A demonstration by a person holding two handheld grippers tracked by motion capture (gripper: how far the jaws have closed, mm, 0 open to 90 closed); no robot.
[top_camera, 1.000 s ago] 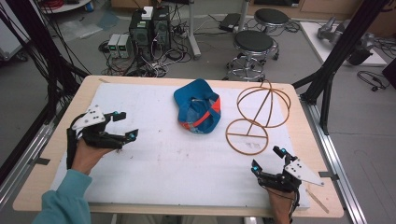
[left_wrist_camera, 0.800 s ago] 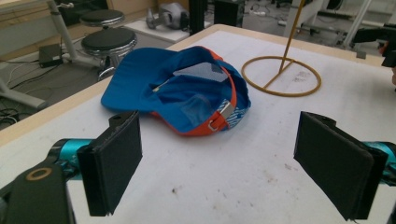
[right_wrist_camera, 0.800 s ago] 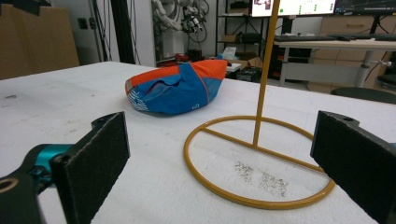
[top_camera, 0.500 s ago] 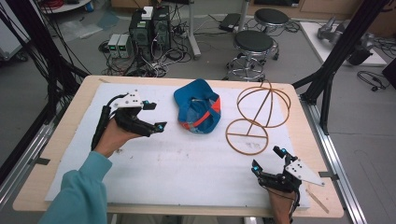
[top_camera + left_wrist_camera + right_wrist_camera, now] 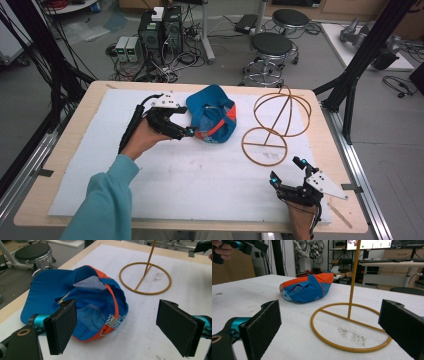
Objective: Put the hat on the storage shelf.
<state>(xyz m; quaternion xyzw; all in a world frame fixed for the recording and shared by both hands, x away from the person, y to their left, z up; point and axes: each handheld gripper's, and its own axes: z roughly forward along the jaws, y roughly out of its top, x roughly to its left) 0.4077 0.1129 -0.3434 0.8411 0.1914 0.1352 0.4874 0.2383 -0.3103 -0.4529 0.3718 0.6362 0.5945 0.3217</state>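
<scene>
1. A wooden table (image 5: 60,165) is covered by a white mat (image 5: 190,175). Beyond it, computer towers (image 5: 160,30), cables and two stools (image 5: 270,47) are seen on a grey floor; black frame posts (image 5: 360,60) stand at the right.
2. A blue and orange cap (image 5: 212,117) lies upside down on the mat, near the far edge. A yellow wire stand (image 5: 275,125) stands just to its right.
3. The left gripper (image 5: 187,131) is held level at the cap's near-left side, its jaws wide apart and nothing gripped; one jaw is seen against the cap's rim, contact uncertain.
4. The right gripper (image 5: 287,170) is rested at the near right corner, jaws wide open and empty, aimed at the stand.
5. The stand's top is cut off in both gripper views.
</scene>
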